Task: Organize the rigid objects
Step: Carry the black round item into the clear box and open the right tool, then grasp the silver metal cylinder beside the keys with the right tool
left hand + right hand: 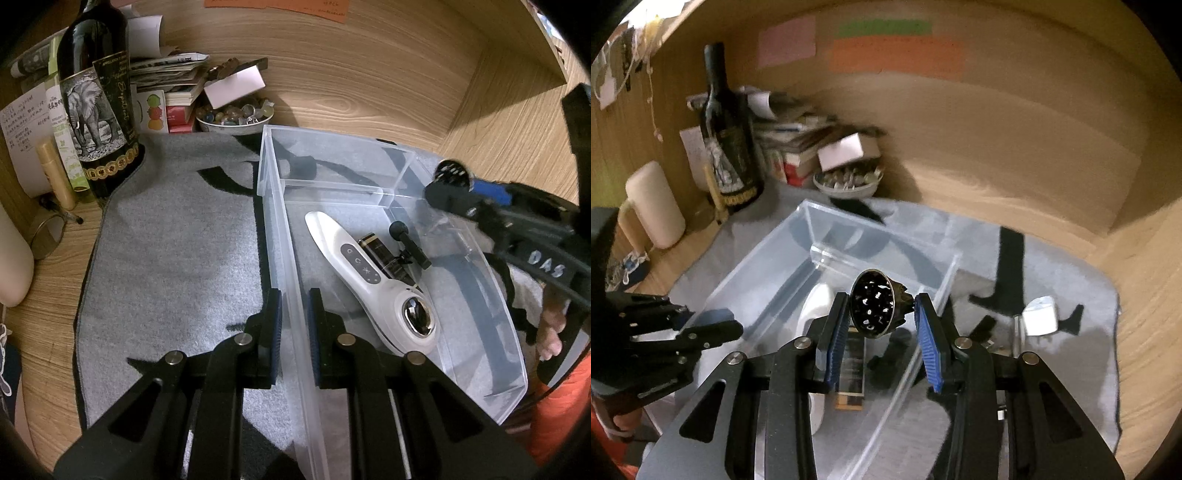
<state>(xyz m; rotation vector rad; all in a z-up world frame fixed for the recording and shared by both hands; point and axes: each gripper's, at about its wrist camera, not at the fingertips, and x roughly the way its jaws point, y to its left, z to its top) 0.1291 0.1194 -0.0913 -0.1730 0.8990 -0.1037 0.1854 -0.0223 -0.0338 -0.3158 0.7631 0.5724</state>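
Grey mat [166, 240] underlies your clear bin [480, 325]; your left gripper [295, 325] straddles its wall, while your right gripper [881, 317] seemingly pinches a round black grinder [872, 308].
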